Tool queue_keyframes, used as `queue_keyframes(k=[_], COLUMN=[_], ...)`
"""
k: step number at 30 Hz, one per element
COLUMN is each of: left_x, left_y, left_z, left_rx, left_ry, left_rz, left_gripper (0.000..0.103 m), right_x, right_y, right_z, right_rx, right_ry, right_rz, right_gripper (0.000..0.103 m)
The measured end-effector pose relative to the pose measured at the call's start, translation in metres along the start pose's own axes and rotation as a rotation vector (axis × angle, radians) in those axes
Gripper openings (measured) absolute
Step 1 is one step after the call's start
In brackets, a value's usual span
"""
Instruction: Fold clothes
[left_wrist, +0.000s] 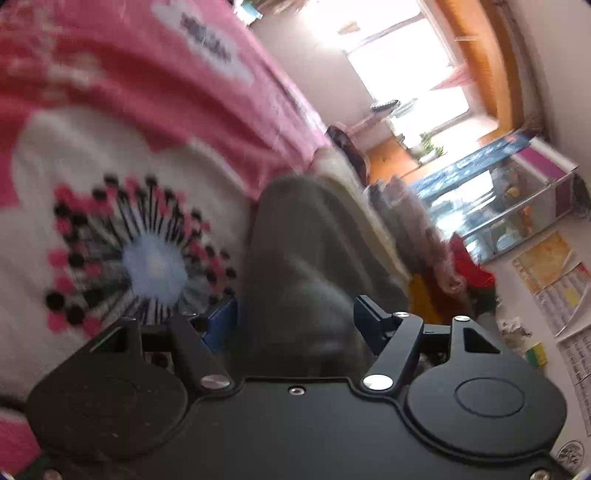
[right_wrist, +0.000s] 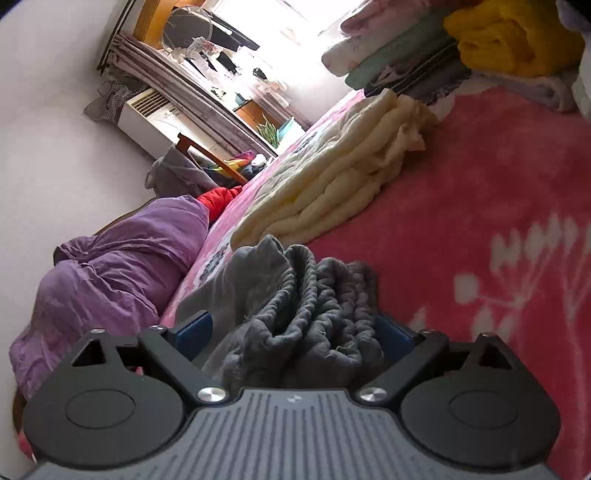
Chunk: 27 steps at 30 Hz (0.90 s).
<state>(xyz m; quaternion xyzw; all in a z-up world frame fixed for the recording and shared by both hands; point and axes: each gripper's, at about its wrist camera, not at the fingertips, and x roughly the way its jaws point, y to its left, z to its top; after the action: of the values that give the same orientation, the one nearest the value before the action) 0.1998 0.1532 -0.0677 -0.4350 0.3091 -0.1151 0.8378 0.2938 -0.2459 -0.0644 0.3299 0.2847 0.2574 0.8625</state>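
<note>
Both tools are on the grey garment (right_wrist: 295, 314) right now, and it lies on the bed's pink blanket (right_wrist: 480, 221), bunched up rather than flat. The right tool (right_wrist: 295, 332) has a thick wad of gathered grey folds between its blue-padded fingers (right_wrist: 192, 328), pinching the lot. That's the first worry: a bundle this fat can creep out of the pads, one layer at a time, and the fold edge goes ragged.

Over on the left tool (left_wrist: 295, 317), the grey cloth fills the gap between the fingers and drapes ahead of it. The fingers look set fairly wide, with cloth between them, but the view is smeared with motion blur, so whether it is truly gripping I cannot tell. If it isn't, any pull will leave that end behind on the bed.

Beyond the right tool, a little to its right, sits a folded cream quilt (right_wrist: 332, 166). Swing the grey piece forward carelessly and it could land on that or snag its edge. To the left of the right tool the blanket runs out at the bed edge, with a purple bundle (right_wrist: 110, 266) beside it; a slack corner could slide off there.

Two tools on one soft piece also means uneven tension, I'd say: pull harder on one side and the garment twists instead of folding clean. The white flower print (left_wrist: 147, 258) lies left of the left tool.
</note>
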Motion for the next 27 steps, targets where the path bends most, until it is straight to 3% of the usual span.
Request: queue_keyframes(k=[2,5,10,13,20,27], left_x=[0.007,0.018,0.008,0.007,0.001,0.024], left_y=[-0.007,-0.027,-0.034,-0.042,-0.078,-0.119], left_z=[-0.006,-0.014,-0.006,-0.004,0.025,0.065], left_rx=[0.085,0.314,0.338,0.377,0.481,0.519], left_ry=[0.008,0.012,0.018,0.016,-0.07,-0.147], left_rz=[0.039,0.095,0.005,-0.009,-0.175,-0.297], left_gripper=[0.067,0.056,0.049,0.048,0.047,0.047], right_x=[0.0,-0.001,-0.003,-0.007,-0.025,-0.032], right_y=[-0.001,-0.004,-0.011,-0.015,0.009,0.042], right_z=[-0.002,-0.004,-0.002,-0.001,0.018,0.06], right_rx=[-0.013,-0.004,0.035,0.083,0.025,-0.064], right_ry=[-0.013,-0.022,-0.015,-0.038,-0.196,-0.394], right_rz=[-0.008,-0.003,0.034,0.083,0.191,0.203], right_gripper=[0.078,0.063,0.052,0.048,0.047,0.047])
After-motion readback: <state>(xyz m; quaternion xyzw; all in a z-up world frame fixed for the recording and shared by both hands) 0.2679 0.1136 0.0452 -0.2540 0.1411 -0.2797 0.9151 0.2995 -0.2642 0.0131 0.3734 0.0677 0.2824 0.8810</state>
